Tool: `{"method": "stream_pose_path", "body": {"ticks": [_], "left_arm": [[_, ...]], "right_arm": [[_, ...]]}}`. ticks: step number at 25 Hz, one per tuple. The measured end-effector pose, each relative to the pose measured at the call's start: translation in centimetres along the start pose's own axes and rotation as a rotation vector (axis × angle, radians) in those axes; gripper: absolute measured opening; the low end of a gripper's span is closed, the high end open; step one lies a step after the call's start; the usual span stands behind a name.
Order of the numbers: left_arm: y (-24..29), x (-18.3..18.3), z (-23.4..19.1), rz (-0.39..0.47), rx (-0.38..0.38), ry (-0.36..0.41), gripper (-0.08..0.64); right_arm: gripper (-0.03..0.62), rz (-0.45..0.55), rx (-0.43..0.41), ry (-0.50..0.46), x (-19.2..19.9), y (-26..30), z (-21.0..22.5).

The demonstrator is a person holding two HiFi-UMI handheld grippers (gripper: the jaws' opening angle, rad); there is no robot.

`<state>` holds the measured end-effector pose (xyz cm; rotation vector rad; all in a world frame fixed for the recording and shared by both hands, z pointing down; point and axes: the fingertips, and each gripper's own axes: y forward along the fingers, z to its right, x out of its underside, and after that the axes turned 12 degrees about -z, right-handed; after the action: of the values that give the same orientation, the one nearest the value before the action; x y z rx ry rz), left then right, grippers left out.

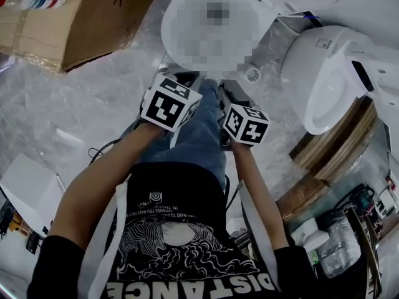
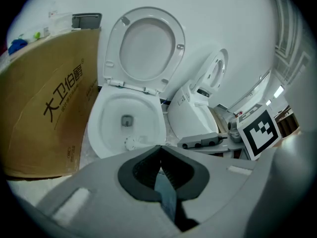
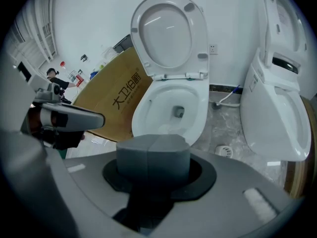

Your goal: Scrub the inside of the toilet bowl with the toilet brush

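The white toilet bowl stands open with its seat and lid raised; it also shows ahead in the right gripper view and at the top of the head view. A small white round thing, perhaps a brush head, lies low in the bowl's near side; I cannot tell for sure. My left gripper is shut on nothing, short of the bowl's front rim. My right gripper is also shut and empty. Both hover over the person's jeans in front of the bowl.
A second white toilet stands close on the right. A large cardboard box lies on the left of the bowl. A round white floor fitting sits between the toilets. Wooden boards and bottles are at the right.
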<state>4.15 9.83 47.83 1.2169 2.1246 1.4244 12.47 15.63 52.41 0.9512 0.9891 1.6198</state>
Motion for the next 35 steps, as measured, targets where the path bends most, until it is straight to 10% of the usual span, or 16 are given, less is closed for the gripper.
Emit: {"method": "stream_pose_path", "body": {"ticks": [9,35], "left_arm": [[-1.7,1.8,-2.4,0.053,-0.021,-0.104,-0.004],[-1.2,-0.5,-4.9,0.114,-0.027,-0.206,-0.005]], "right_arm": [[0.149,0.006,-0.041,-0.151,-4.3,2.1,-4.8],[0.149,-0.056,0.020,-0.112,-8.8,4.9,-0.9]]}}
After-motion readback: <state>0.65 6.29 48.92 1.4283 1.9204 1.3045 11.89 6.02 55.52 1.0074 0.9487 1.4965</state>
